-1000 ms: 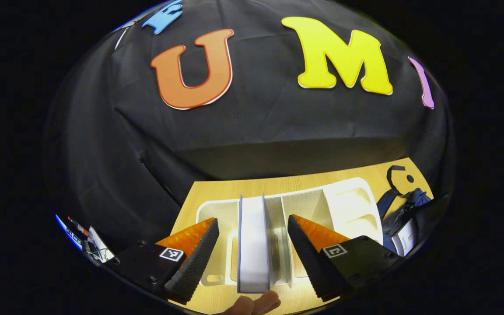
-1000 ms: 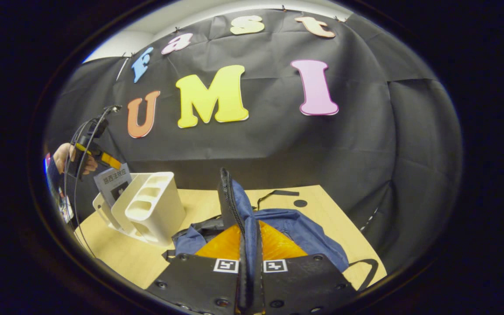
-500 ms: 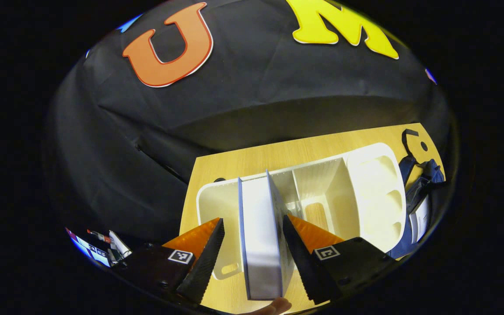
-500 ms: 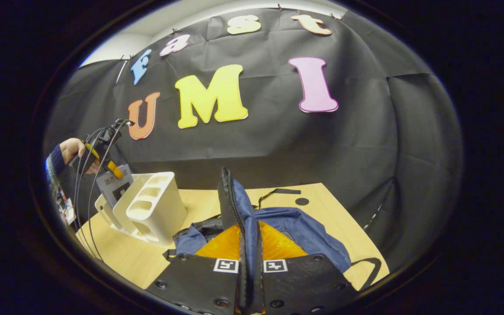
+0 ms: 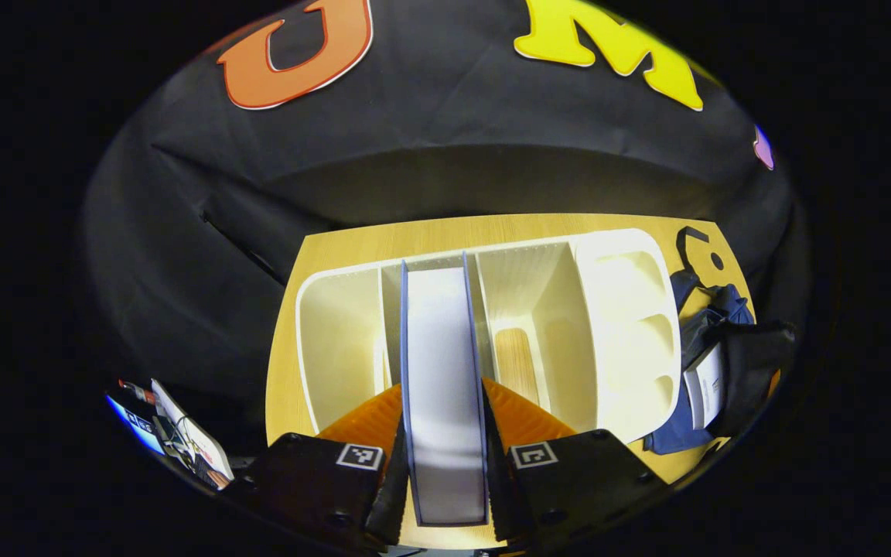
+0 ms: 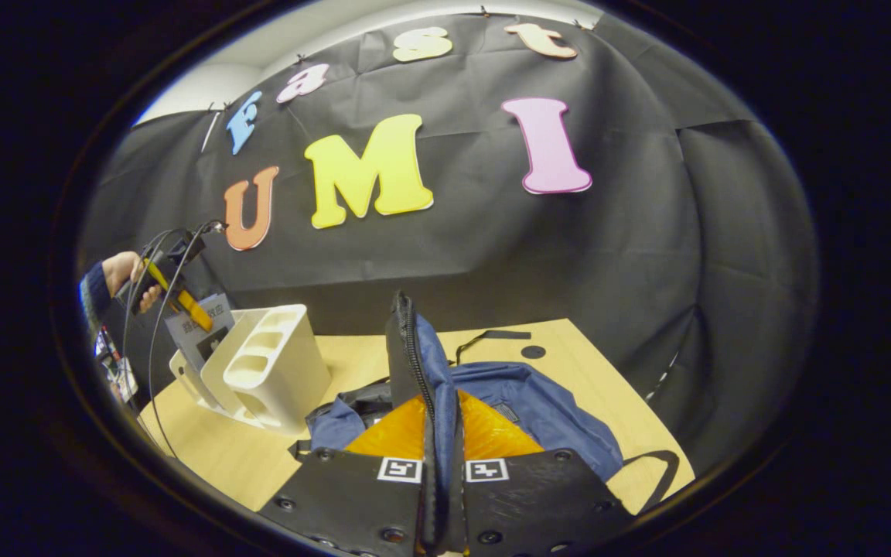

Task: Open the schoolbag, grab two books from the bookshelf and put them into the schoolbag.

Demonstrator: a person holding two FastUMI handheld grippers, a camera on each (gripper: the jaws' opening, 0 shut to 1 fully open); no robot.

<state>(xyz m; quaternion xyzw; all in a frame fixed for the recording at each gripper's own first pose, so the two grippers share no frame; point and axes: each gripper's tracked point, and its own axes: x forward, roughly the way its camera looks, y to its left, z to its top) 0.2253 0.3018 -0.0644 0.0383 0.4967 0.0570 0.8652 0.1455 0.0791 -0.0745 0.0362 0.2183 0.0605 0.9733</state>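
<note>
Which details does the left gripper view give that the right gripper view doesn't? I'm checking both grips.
Left gripper view alone: the left gripper shut on the book, page edges up, in its slot. Right gripper view alone: the right gripper clamping the schoolbag's zipper edge, and the hand holding the other gripper. Both: the white bookshelf, the blue schoolbag, the wooden table.

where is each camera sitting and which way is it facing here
Left gripper view: rides the left gripper, looking steeply down along its fingers, closed on the book standing in the white bookshelf on the table.
Right gripper view: rides the right gripper, looking level across the table toward the booth wall, its fingers pinching the blue schoolbag flap; a hand holding the left gripper shows far left.
Shared: bookshelf, book, schoolbag, table and left gripper.
</note>
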